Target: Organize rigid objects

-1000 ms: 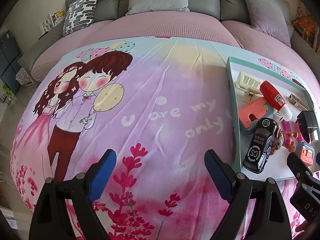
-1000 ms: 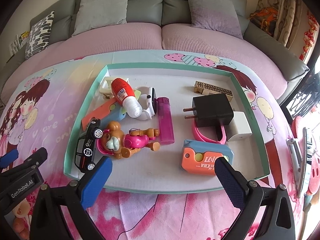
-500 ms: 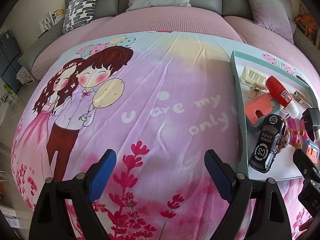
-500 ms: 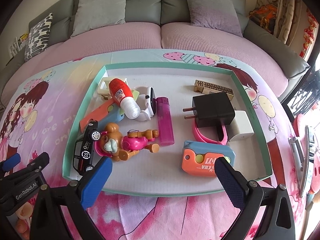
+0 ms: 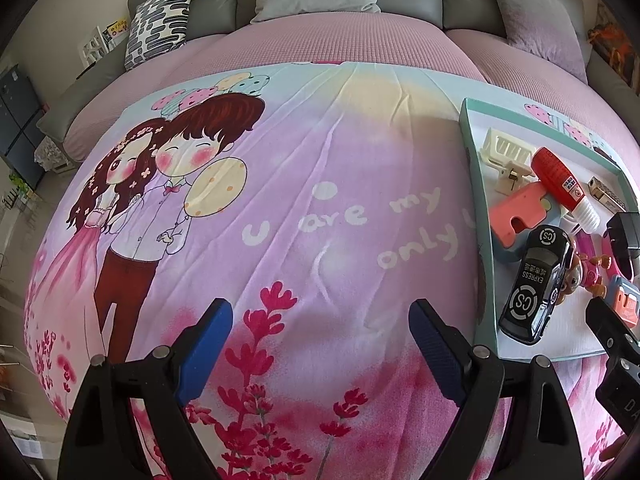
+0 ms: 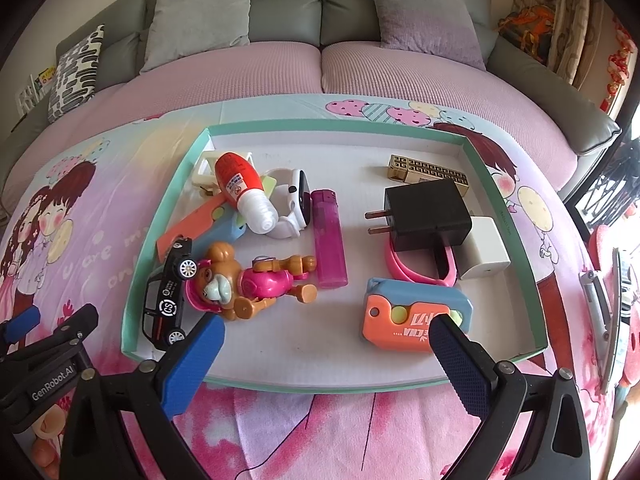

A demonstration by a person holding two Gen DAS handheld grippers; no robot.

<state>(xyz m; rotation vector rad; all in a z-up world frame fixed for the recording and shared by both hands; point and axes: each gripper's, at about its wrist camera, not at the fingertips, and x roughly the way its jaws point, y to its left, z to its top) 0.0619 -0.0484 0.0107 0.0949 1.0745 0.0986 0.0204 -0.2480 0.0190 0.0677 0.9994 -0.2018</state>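
Note:
A teal-rimmed white tray (image 6: 504,208) lies on the cartoon blanket and holds several small objects: a black toy car (image 6: 166,300), a brown and pink toy dog (image 6: 248,280), a red glue bottle (image 6: 240,184), a purple lighter (image 6: 328,236), a black charger (image 6: 428,214) and an orange and blue toy (image 6: 412,320). My right gripper (image 6: 322,344) is open and empty above the tray's near edge. My left gripper (image 5: 320,336) is open and empty over bare blanket, left of the tray (image 5: 486,280). The car (image 5: 534,280) shows there too.
The blanket (image 5: 280,200) covers a pink bed with grey sofa cushions (image 6: 200,20) behind. A white smartwatch (image 6: 296,204), white cube adapter (image 6: 484,248), pink band (image 6: 416,268) and gold bar (image 6: 428,170) also lie in the tray. The left gripper's body (image 6: 44,364) sits at the tray's left.
Both grippers have eased forward a little, so the tray looks slightly larger and nearer. Nothing was taken hold of; the tray's objects have not moved.

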